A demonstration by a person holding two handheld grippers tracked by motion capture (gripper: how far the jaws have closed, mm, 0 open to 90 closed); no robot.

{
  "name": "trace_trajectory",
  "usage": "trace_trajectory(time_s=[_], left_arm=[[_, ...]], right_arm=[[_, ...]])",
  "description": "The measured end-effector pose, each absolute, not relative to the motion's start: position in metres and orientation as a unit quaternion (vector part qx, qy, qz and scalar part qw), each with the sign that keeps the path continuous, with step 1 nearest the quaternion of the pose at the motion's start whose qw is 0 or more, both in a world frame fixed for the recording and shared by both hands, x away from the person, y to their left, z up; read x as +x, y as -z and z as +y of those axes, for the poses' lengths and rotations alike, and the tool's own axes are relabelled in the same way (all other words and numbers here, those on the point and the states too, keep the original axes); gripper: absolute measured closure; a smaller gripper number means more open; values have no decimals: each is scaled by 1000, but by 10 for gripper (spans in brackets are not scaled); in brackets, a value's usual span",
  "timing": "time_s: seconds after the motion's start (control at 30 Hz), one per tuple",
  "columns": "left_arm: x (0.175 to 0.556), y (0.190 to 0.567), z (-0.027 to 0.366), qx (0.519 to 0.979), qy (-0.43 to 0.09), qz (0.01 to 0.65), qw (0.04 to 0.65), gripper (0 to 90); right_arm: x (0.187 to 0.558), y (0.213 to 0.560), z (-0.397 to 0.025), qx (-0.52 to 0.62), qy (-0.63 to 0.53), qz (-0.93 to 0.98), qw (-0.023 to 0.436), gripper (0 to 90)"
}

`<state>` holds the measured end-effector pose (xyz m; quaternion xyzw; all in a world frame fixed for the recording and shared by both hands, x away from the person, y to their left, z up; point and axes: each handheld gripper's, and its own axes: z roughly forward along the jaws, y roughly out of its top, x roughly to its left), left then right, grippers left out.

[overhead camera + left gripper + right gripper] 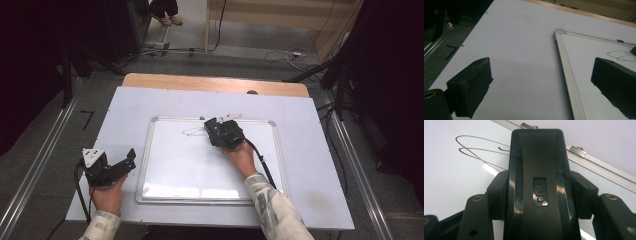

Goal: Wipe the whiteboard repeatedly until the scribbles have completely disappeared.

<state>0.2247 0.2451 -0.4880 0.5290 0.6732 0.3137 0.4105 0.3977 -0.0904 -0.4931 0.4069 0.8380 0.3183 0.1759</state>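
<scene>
A whiteboard (190, 167) with a silver frame (564, 62) lies flat in the middle of the table. Near its top edge is a thin looping pen scribble (192, 132) (474, 147) (619, 55). My right gripper (214, 128) (540, 186) is shut on a black board eraser (539, 165), which sits on the board just right of the scribble. My left gripper (131, 160) (541, 65) is open and holds nothing, low over the white sheet beside the board's left edge.
A white sheet (125, 115) covers the wooden table (210, 82). Metal clips (576, 149) sit on the board's top frame. The right gripper's cable (262, 165) trails over the board. Floor rails (45, 150), cables and dark stands surround the table.
</scene>
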Motion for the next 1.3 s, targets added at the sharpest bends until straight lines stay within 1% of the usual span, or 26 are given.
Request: trace_trajectory(time_s=[0.4, 1.3], left_arm=[[225, 488, 245, 527, -313, 674, 412, 37], [225, 488, 247, 524, -310, 675, 417, 37]], right_arm=[[397, 493, -73, 392, -321, 845, 171, 390], [397, 494, -20, 357, -327, 861, 157, 390]])
